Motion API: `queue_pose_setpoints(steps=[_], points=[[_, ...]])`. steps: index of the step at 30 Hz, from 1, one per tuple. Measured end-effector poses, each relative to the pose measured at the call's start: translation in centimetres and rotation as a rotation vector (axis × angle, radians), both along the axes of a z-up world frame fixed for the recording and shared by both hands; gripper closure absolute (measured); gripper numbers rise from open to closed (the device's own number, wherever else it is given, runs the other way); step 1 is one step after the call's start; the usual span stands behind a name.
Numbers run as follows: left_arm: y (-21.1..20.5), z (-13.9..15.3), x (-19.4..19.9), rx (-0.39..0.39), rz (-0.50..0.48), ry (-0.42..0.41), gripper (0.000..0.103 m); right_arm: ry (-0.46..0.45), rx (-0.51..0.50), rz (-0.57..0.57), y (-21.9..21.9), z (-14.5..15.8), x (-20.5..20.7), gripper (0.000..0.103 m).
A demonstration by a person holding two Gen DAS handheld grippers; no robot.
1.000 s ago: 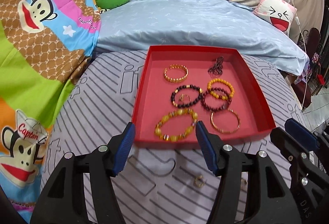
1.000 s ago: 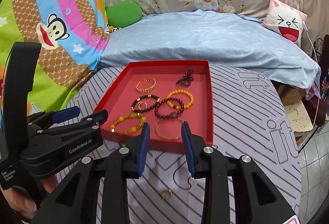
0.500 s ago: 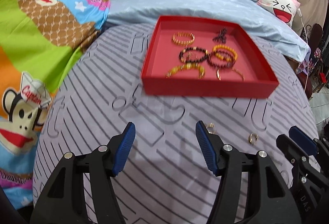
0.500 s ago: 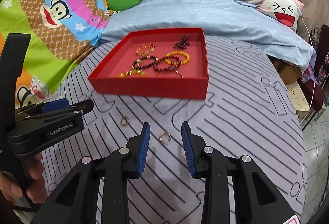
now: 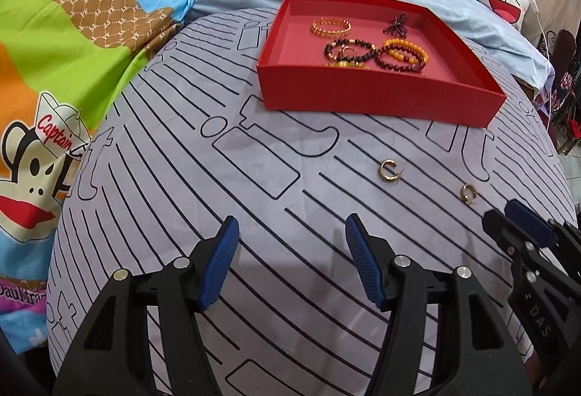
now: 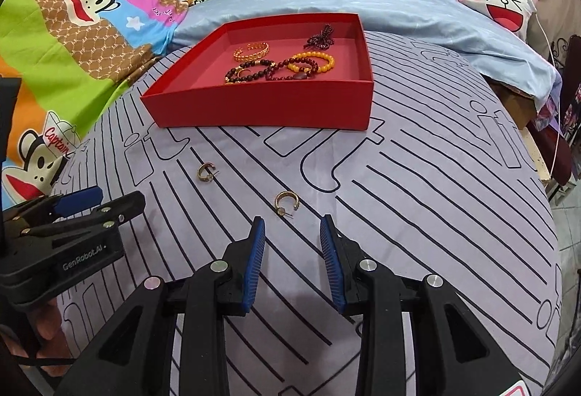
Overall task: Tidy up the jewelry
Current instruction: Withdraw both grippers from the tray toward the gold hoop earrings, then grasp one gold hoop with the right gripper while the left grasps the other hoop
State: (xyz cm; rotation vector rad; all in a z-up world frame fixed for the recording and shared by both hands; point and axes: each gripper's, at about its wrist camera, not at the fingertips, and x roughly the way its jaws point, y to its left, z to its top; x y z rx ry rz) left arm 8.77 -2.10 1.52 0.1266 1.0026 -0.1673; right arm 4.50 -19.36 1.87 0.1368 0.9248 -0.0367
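Jewelry mostly sits in the red tray (image 6: 261, 109) on the bed; two gold hoop earrings (image 6: 287, 202) lie loose before it. Right tool (image 6: 292, 232), part-open and empty, hovers just short of one (left tool (image 5: 292, 232) wider, also empty). Next: straddle, pinch.

A red tray (image 6: 265, 107) is sitting on lilac bedding (image 6: 435, 199) that is showing black line patterns; 2 gold earrings (image 6: 286, 202) are gleaming beside the tray.
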Motion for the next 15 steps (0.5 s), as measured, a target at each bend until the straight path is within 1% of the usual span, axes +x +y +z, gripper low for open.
queue_pose_setpoints(steps=[8, 12, 15], points=[[0.1, -0.8, 0.6, 0.008, 0.002, 0.018, 0.045, 0.016, -0.005, 0.016, 0.7, -1.0, 1.9, 0.071], [0.0, -1.0, 0.9, 0.008, 0.000, 0.021, 0.045, 0.019, -0.010, 0.020, 0.7, -1.3, 2.2, 0.074], [-0.3, -1.2, 1.1, 0.007, -0.001, 0.025, 0.045, 0.018, -0.031, 0.024, 0.8, -1.4, 2.4, 0.083]])
